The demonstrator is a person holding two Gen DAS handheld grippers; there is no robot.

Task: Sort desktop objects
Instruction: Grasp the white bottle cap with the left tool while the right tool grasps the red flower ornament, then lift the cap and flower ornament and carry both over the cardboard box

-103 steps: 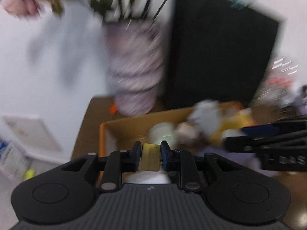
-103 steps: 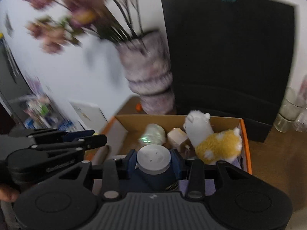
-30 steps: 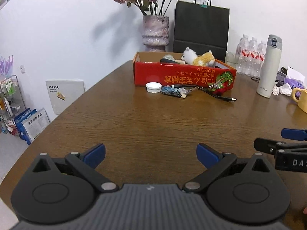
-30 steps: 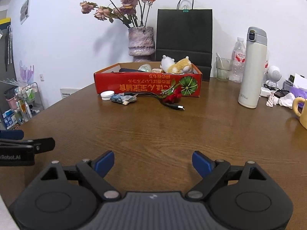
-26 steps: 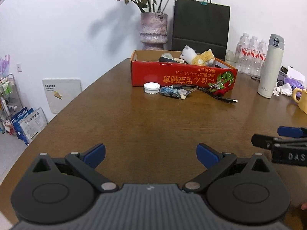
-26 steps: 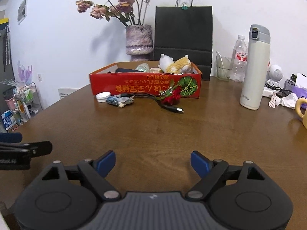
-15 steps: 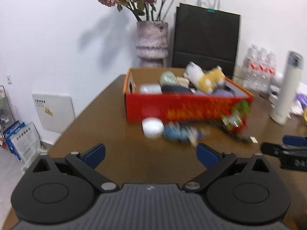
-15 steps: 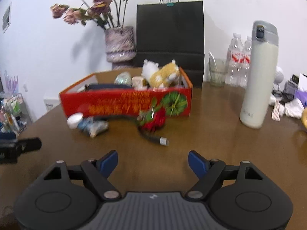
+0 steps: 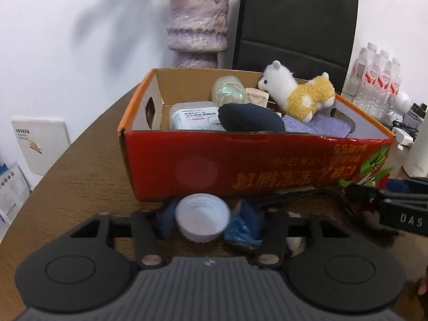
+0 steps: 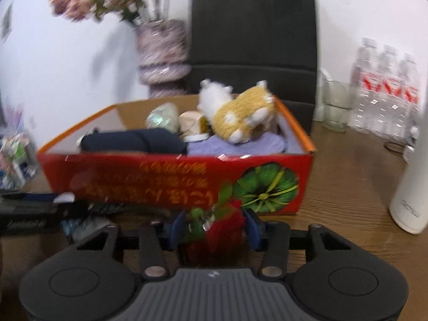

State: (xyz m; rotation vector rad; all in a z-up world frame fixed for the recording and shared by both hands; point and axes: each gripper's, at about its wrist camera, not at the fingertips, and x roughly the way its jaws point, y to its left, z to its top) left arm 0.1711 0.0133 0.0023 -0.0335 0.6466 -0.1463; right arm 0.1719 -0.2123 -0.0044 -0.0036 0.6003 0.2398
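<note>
A red cardboard box (image 9: pixel 187 160) stands on the brown table and holds a plush alpaca (image 9: pixel 297 93), a dark pouch (image 9: pixel 248 119), a wipes pack and a purple cloth. In the left wrist view my left gripper (image 9: pixel 206 219) has its blue fingers close around a white round lid (image 9: pixel 202 220), with a blue crumpled wrapper (image 9: pixel 243 230) by the right finger. In the right wrist view my right gripper (image 10: pixel 214 230) has its fingers close on both sides of a red and green artificial flower (image 10: pixel 219 227) in front of the box (image 10: pixel 174 176). Both frames are blurred at the fingers.
A purple vase (image 9: pixel 198 18) and a black paper bag (image 9: pixel 294 18) stand behind the box. Water bottles (image 10: pixel 385 91), a glass and a white thermos (image 10: pixel 409 195) are at the right. A black cable (image 9: pixel 307 195) lies in front of the box.
Both grippers moved forward across the table to the box front. The wide open fingers narrowed, the left around the white lid, the right around the red flower.
</note>
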